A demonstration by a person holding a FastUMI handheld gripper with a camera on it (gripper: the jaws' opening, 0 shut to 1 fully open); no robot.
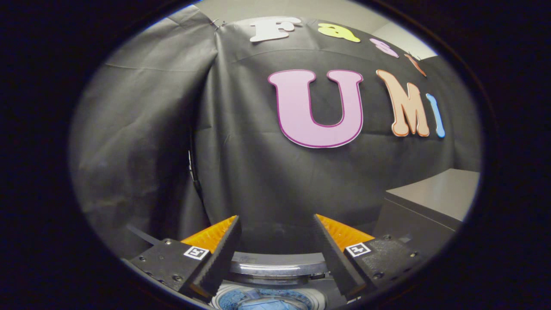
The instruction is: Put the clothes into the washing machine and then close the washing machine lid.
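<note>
the claw [276, 232] was held released, its two fingers spread well apart with nothing between them. each finger [219, 258] had a black ribbed pad on its inner face, an orange backing on its outer face, and a small square black-and-white marker near its base. the fingers pointed toward the black cloth wall [258, 172] at the far side of the booth.

the washing machine [277, 269] sat low and near, between and below the fingers. its lid [275, 245] appeared raised at the far side of the opening, seen as a dark, see-through panel with a pale grey edge. in the round drum opening, nearest of all, lay the blue clothes [258, 301], a crumpled blue fabric already inside the tub. the fingers were above the opening and did not touch the clothes or the lid.

to the right, beyond the right finger, stood a dark grey table [430, 198] with a flat matte top. a thin dark cable [194, 176] hung down along the fold of the cloth on the left.
</note>
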